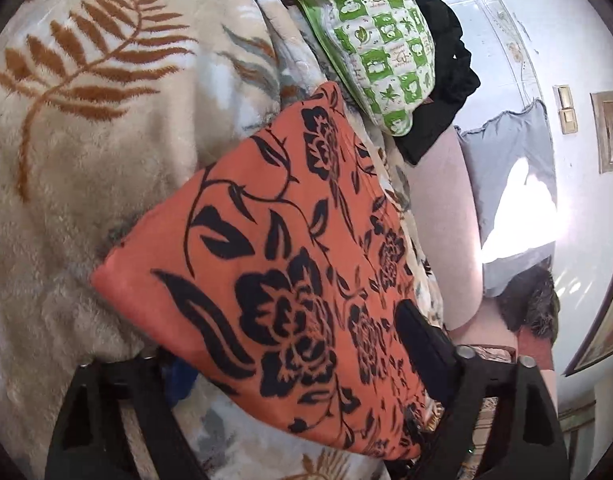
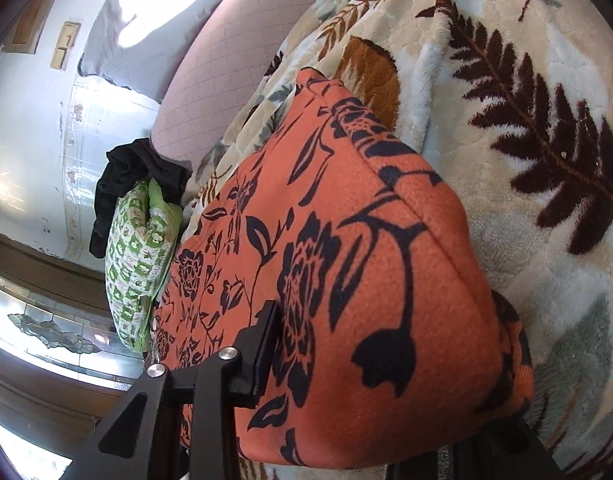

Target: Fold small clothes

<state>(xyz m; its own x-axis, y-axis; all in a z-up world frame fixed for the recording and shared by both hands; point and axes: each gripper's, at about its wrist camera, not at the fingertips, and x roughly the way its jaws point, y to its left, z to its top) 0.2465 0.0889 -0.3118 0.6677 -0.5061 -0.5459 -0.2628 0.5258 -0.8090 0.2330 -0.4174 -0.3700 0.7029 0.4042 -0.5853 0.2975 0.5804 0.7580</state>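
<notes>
Orange floral garment (image 1: 274, 264), black flower print, lies folded into a thick pad on the fern-print fleece blanket (image 1: 66, 152) covering the bed; in the right wrist view its near end bulges up, w/ a doubled edge on top. Beyond it: green checked cloth (image 1: 382, 40) and a black garment (image 1: 446, 92), bunched together, prob. waiting their turn.

Step in hand, as I read it: mid-fold on the orange piece, both tools at its near edge.

Left tool (image 1: 282, 400): fairly wide, straddling the garment; one finger lies on the fabric, the other is beside the edge. No pinch seen.

Right tool (image 2: 382, 392): narrower; left finger presses the fabric's side, other finger hidden under the bulge, so can't tell if it really grips.

Next move prob. needs a firm pinch on both corners, then lift and carry over evenly so layers don't slip, then flatten the bulge.
</notes>
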